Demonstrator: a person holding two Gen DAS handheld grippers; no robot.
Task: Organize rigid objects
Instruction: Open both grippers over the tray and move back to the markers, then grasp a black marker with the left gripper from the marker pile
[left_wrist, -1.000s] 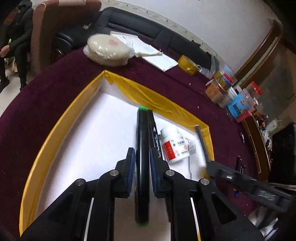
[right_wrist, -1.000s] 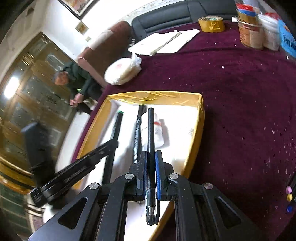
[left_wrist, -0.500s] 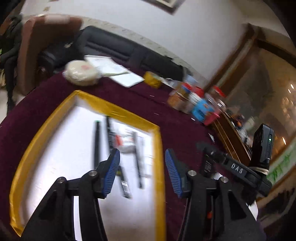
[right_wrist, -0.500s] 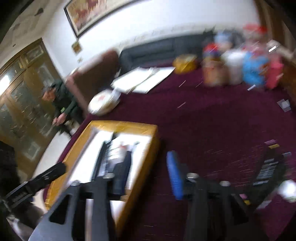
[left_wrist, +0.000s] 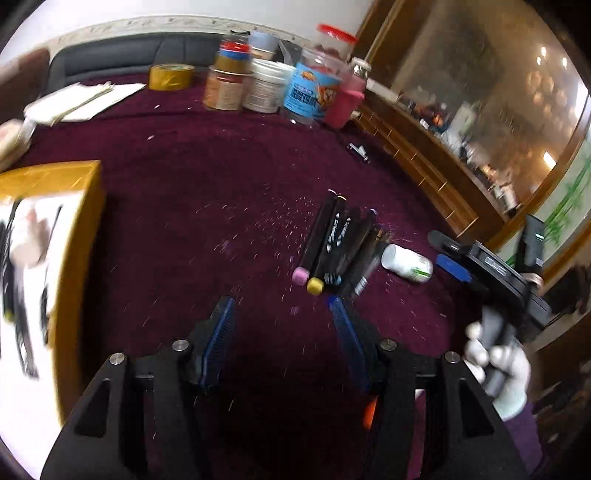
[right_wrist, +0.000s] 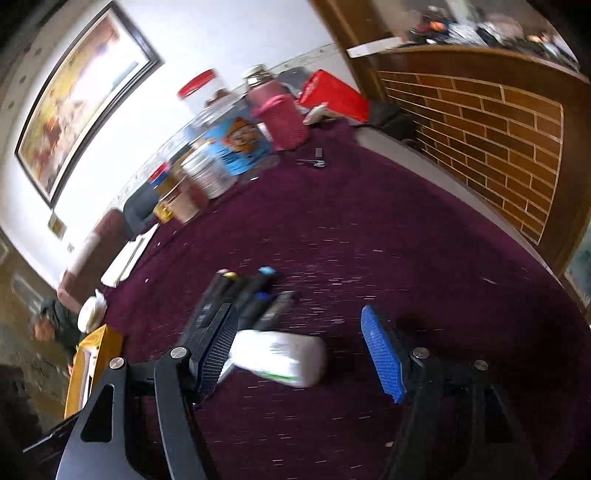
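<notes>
Dark purple tablecloth (left_wrist: 207, 192), flecked with pale specks. Left gripper (left_wrist: 282, 321): jaws parted, nothing between the blue pads, cloth showing in the gap. Right gripper (right_wrist: 299, 350): jaws opening, blue pads clear of the white bottle (right_wrist: 280, 358) that lies on its side between them; a white-gloved hand (left_wrist: 496, 363) holds this tool at the right edge of the left view. Cluster of dark markers (left_wrist: 332, 243), lying side by side on the cloth just beyond the left gripper, coloured end caps pink, yellow and blue; the bottle rests just beside them. Yellow-edged tray (left_wrist: 79, 229) at far left, white inside, contents blurred. Jars and tubs (left_wrist: 277, 88) grouped at the table's far edge, yellow tape roll (left_wrist: 170, 76) beside them.
</notes>
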